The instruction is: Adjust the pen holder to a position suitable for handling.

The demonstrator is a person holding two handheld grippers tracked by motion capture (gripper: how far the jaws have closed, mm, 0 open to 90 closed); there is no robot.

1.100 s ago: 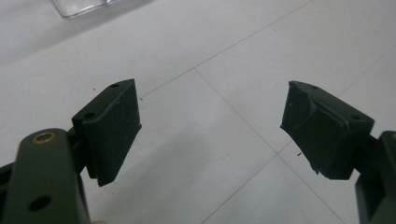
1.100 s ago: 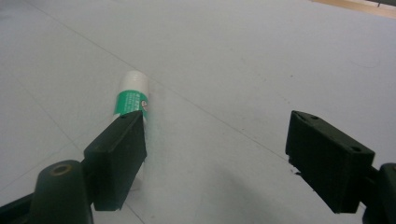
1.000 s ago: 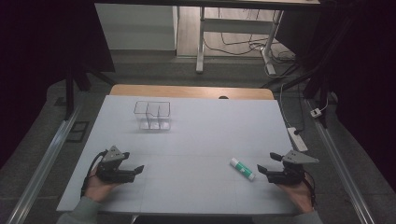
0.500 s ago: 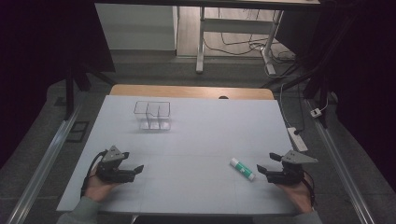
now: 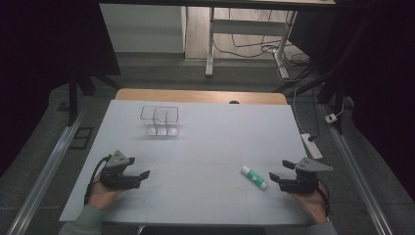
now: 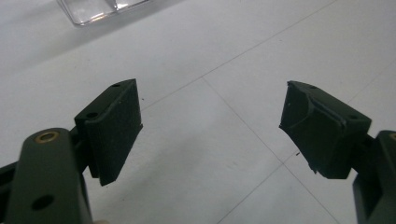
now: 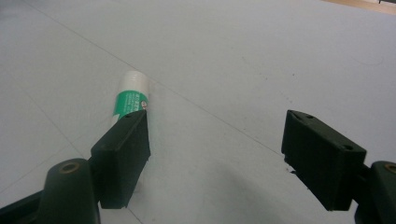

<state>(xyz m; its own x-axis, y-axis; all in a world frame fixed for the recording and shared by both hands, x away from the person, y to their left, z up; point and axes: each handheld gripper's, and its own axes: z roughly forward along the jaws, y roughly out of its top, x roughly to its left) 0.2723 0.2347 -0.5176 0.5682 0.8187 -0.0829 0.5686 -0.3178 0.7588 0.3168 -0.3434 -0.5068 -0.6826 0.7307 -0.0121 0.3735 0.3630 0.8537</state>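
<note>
Right gripper (image 5: 279,170): held low over the white tabletop (image 5: 205,142), fingers spread wide, with nothing between them. In the right gripper view (image 7: 215,116), same wide gap, bare tabletop inside it.

Glue stick (image 5: 254,177), green label and white cap: lies flat on the tabletop, just in front of the right fingers and a little to the side. In the right gripper view, appears (image 7: 131,95) just beyond the tip of the left-hand finger, outside the gap, not between the fingers. Cannot tell whether touching that finger or only near.

Left gripper (image 5: 139,167): also low over the tabletop, well apart from the glue stick, fingers wide and holding nothing (image 6: 210,86). Clear plastic organizer (image 5: 161,121) with compartments: stands well ahead of the left fingers, with its corner at the top edge of the left gripper view (image 6: 100,8).

Judged from this: very early in the work. Nothing grasped, nothing lifted. Left to do, probably: bringing the right fingers around the glue stick, closing, lifting, and perhaps carrying it to the organizer.
</note>
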